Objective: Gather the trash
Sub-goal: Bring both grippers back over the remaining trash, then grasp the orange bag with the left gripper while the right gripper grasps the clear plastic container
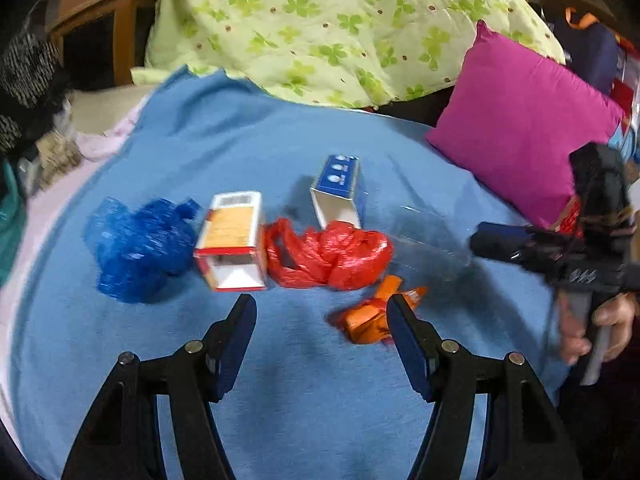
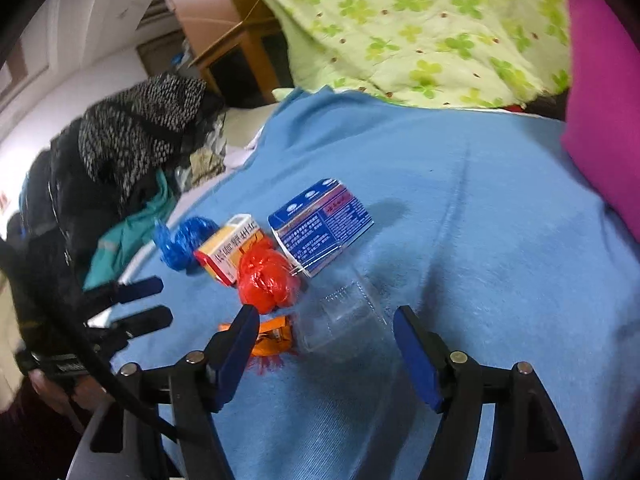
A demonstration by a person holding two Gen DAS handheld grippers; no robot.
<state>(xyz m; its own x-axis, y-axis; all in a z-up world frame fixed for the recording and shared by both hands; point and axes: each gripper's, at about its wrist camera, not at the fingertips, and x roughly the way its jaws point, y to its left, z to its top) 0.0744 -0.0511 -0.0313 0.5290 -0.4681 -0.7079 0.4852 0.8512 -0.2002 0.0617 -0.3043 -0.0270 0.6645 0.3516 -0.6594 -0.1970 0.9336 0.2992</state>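
Left gripper (image 1: 322, 312): hovering over the blue blanket (image 1: 280, 152), jaws standing wide, gripping nothing.
Right gripper (image 2: 326, 322): jaws gaping wide above a clear plastic tray (image 2: 344, 320), pads not touching it.
Trash: blue bag (image 1: 136, 248), orange-white box (image 1: 234, 248), red bag (image 1: 332, 256), blue box (image 1: 340, 192) and orange wrapper (image 1: 368, 316) are lying clustered mid-blanket (edges blurred).
Pillow (image 1: 520, 128): magenta, sitting at the blanket's right.

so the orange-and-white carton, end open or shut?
Open. The orange-and-white carton lies on its side on the blue blanket, and the left wrist view looks straight into its end: bare white inside, looks empty.
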